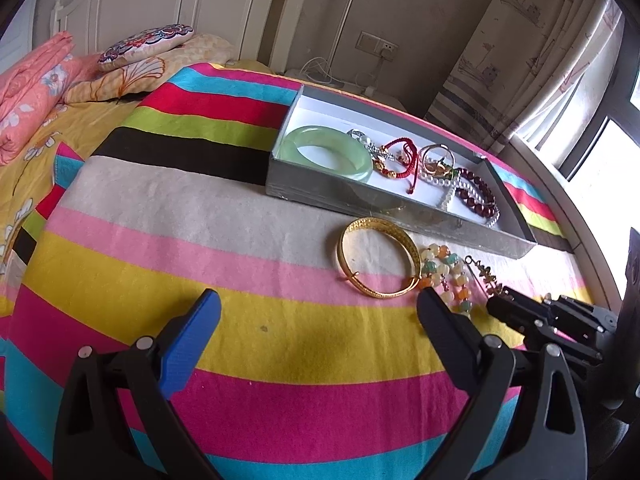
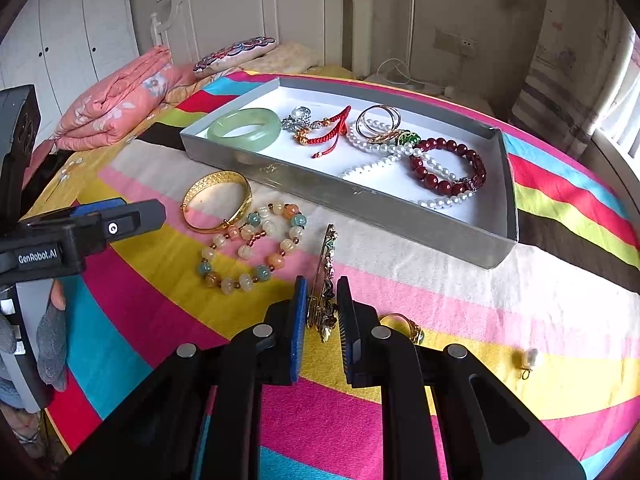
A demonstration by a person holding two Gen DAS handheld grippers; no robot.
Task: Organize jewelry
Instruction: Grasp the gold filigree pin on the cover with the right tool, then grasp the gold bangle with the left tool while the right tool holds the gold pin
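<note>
A grey tray (image 2: 360,208) on the striped cloth holds a green jade bangle (image 2: 245,128), red cord bracelet (image 2: 332,130), pearl strand (image 2: 376,168), dark red bead bracelet (image 2: 448,172) and gold rings (image 2: 378,120). On the cloth lie a gold bangle (image 2: 218,202), a pastel bead bracelet (image 2: 252,252), a gold ring (image 2: 412,330) and a pearl pendant (image 2: 531,360). My right gripper (image 2: 322,292) is shut on a long gold brooch pin (image 2: 326,276). My left gripper (image 1: 318,302) is open and empty, just short of the gold bangle (image 1: 378,256) and the tray (image 1: 400,208).
The striped cloth (image 1: 200,248) covers a bed; folded pink quilt (image 2: 120,96) and pillows (image 1: 148,46) lie at the far left. A headboard, wall socket with cables and a curtained window (image 1: 592,120) stand behind and to the right.
</note>
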